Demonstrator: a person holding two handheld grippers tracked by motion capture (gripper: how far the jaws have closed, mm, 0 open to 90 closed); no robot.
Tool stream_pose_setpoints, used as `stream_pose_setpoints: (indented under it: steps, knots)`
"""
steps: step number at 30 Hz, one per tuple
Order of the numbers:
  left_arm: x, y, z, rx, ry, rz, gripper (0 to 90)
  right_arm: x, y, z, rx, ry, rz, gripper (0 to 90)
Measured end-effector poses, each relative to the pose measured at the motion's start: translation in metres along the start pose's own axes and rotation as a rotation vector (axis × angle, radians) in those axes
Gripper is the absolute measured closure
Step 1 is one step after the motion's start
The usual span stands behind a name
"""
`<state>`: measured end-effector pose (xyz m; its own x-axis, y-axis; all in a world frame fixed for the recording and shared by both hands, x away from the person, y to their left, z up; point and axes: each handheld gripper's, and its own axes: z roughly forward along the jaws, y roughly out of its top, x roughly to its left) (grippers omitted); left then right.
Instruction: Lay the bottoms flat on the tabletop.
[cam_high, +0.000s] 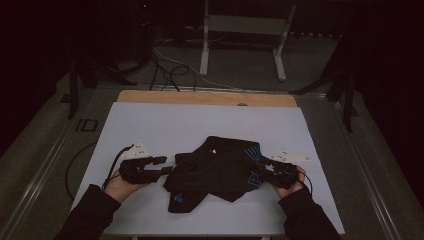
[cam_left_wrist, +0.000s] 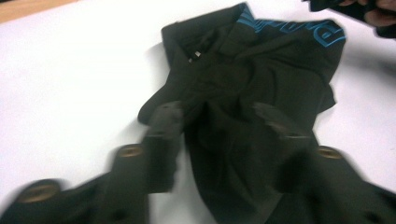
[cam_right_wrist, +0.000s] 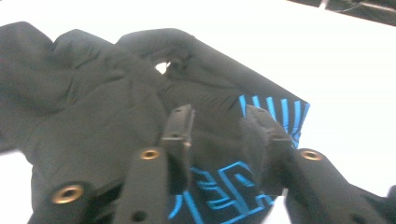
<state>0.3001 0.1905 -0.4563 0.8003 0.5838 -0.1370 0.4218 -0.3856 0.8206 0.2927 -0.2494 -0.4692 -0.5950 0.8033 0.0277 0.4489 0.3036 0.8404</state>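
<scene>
A crumpled black garment (cam_high: 215, 167) with blue lettering (cam_high: 254, 176) lies on the white tabletop (cam_high: 165, 120). My left gripper (cam_high: 165, 165) is at its left edge. In the left gripper view its jaws (cam_left_wrist: 215, 111) stand apart, with black cloth (cam_left_wrist: 261, 60) lying between and under them and the pads not pressing on it. My right gripper (cam_high: 260, 170) is at the garment's right edge, over the blue print. In the right gripper view its jaws (cam_right_wrist: 217, 113) are also apart above the cloth (cam_right_wrist: 93, 116), gripping nothing.
A wooden strip (cam_high: 200, 97) runs along the table's far edge. Beyond it, cables (cam_high: 165, 70) lie on the floor by a metal stand (cam_high: 240, 25). Bare white surface lies behind and in front of the garment. The other hand (cam_left_wrist: 373, 11) shows at the left gripper view's top right.
</scene>
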Motion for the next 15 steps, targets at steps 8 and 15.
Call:
stream_pose_setpoints:
  steps: [8, 15]
  knots:
    - [0.004, 0.015, 0.005, 0.022, 0.022, -0.015, 17.1, -0.023, 0.006, -0.003, -0.047, -0.038, 0.051, 14.4]
    - [0.01, 0.024, 0.023, 0.021, 0.02, -0.048, 17.0, -0.042, 0.012, 0.001, -0.085, 0.002, 0.084, 10.0]
